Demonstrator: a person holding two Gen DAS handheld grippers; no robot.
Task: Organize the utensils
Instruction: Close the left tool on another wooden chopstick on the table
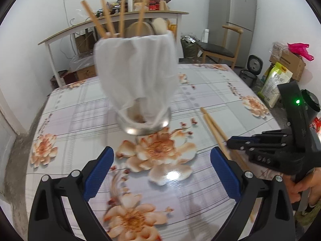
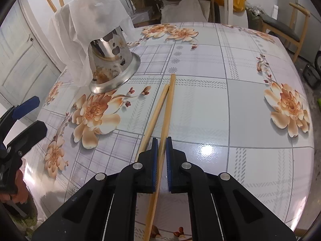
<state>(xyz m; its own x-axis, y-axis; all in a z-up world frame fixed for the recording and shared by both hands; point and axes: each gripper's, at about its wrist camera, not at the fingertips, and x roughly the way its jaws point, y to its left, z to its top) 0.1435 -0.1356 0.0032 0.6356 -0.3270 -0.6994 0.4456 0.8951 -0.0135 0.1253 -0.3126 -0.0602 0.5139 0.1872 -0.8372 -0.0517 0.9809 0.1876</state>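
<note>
Wooden chopstick pair [image 2: 160, 112] flat on table [image 2: 230, 104], long axis toward 12 o'clock, right gripper [image 2: 161, 140] clamped on one chopstick, left gripper [image 1: 161, 154] wide, empty.

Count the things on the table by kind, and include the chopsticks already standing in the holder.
Chopsticks lying on the table: 2
Chopsticks standing in the holder: 4
Metal holder: 1
White cloth draped over the holder: 1
Total: 8

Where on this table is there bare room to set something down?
The table is bare right of the chopsticks, out to its edge. It's crowded between them and the cloth-covered metal holder, where the right gripper is working.
</note>
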